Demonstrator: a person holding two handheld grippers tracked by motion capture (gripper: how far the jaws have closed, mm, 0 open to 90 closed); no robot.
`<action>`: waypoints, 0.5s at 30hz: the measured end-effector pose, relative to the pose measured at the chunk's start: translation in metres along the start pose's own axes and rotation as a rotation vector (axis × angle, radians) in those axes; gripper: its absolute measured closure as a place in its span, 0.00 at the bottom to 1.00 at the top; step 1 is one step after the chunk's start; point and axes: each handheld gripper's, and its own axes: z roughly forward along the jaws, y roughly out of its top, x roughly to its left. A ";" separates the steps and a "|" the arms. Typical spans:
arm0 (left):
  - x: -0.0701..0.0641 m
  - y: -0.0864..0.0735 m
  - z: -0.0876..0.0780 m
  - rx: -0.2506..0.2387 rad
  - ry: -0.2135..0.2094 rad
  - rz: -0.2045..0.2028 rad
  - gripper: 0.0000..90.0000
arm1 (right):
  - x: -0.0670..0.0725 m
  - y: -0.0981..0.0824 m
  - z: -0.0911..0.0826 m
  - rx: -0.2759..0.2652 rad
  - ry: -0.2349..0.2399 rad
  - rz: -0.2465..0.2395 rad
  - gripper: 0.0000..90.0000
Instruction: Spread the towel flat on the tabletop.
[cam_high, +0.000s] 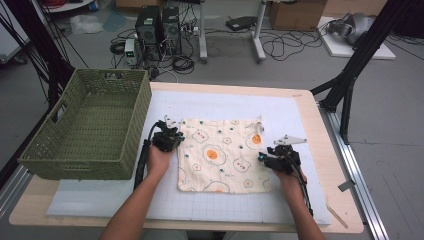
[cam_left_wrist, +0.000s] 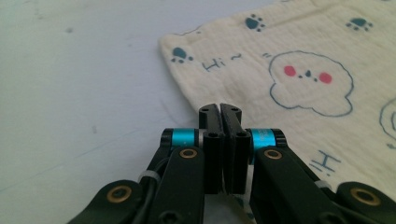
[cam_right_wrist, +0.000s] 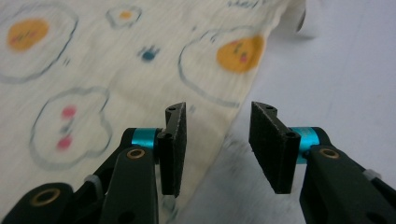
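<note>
Cloth (cam_high: 222, 155) lies flat between our grippers: left gripper (cam_left_wrist: 219, 109) has jaws pressed together at its left edge, whether pinching fabric we cannot tell, right gripper (cam_right_wrist: 217, 123) is spread over its right edge.

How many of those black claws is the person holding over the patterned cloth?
2. The left claw sits at the cloth's left edge, jaws shut. The right claw sits at its right edge, jaws apart. Nothing suggests a hidden third.
</note>
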 end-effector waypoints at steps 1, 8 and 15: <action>-0.001 0.000 0.000 -0.005 0.006 0.003 0.95 | 0.005 -0.003 -0.003 0.004 0.010 -0.022 0.63; -0.002 -0.006 -0.019 -0.030 -0.109 -0.032 0.61 | 0.018 -0.013 -0.016 0.020 0.041 -0.052 0.62; -0.009 -0.018 -0.042 -0.019 -0.147 0.010 0.64 | 0.019 -0.020 -0.020 0.051 0.067 -0.050 0.95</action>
